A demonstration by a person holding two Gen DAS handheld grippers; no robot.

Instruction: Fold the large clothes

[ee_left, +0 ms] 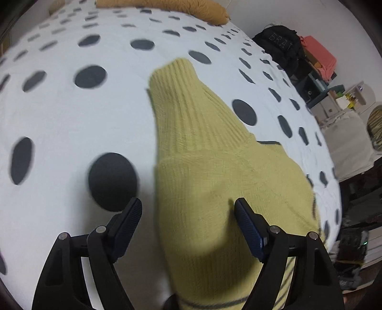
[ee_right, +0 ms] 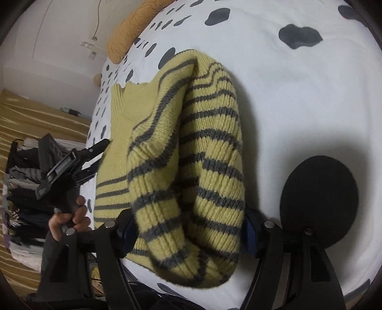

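Observation:
A yellow knit sweater (ee_left: 214, 171) with grey stripes lies on a white bedspread (ee_left: 71, 124) printed with dark dots. My left gripper (ee_left: 188, 207) stands open over the sweater's left edge, one finger above the bedspread and the other above the knit. In the right wrist view the striped sleeve (ee_right: 210, 147) lies folded over the sweater's body (ee_right: 124, 124). My right gripper (ee_right: 189, 229) is open with the thick sleeve end filling the gap between its fingers. A hand (ee_right: 69, 219) holds the left gripper (ee_right: 100, 155) at the sweater's left side.
An orange cushion (ee_left: 167, 7) lies at the head of the bed. A black bag (ee_left: 281, 45), a pink cloth (ee_left: 320, 54) and boxes crowd the floor beside one edge. A pile of dark clothes (ee_right: 23, 190) sits off the other edge.

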